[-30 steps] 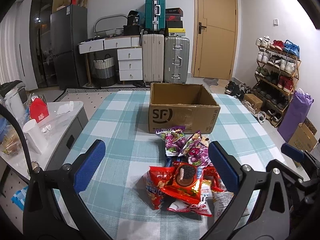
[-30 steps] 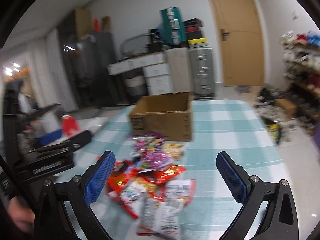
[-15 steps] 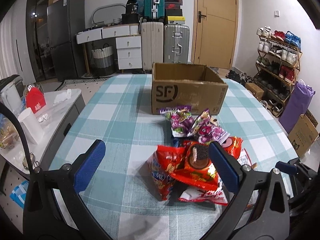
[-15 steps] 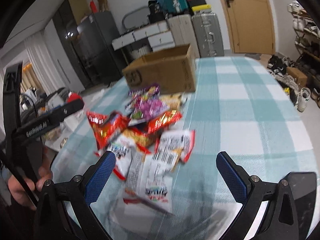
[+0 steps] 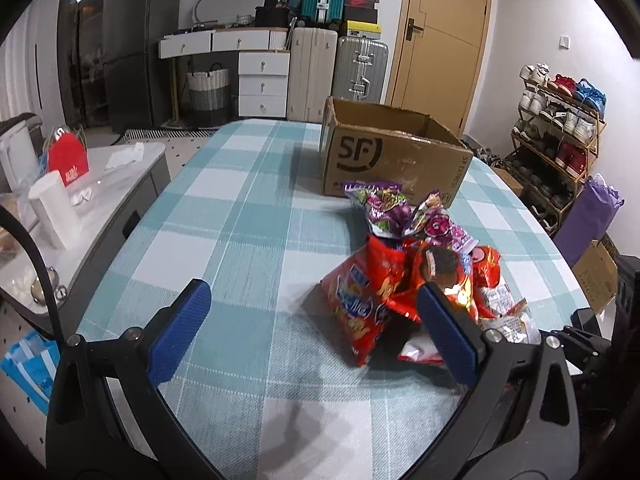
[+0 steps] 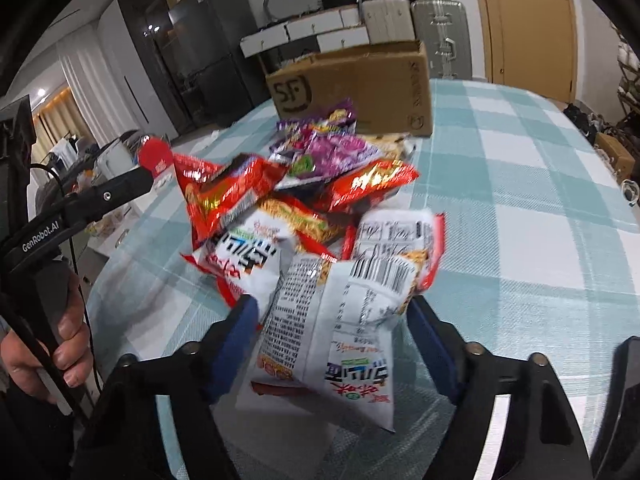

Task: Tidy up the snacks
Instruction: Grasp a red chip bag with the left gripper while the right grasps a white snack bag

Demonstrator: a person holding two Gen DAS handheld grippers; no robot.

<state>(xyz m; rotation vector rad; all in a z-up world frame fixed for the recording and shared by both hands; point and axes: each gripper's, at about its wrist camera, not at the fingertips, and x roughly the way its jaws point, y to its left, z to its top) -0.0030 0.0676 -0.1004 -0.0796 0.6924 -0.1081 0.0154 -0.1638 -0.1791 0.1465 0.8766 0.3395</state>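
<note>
The right claw (image 6: pixel 332 316) has just been closing, and a white snack packet (image 6: pixel 340 320) sits between its blue fingers (image 6: pixel 236 332); whether the pads press it yet, I cannot tell through the blur. The left claw (image 5: pixel 316 320) stands wide, holding nothing, its right finger (image 5: pixel 448 332) just in front of the red bags (image 5: pixel 372 296) at the near edge of the snack pile (image 5: pixel 420 264). The pile lies on the checked counter (image 5: pixel 240 232), purple bags (image 5: pixel 384 208) at its far side, just beside the cardboard box (image 5: pixel 392 156). The box stands open at the counter's far end; its inside is hidden from both views. A hand (image 6: pixel 60 340) at left grips the other claw's handle.
</note>
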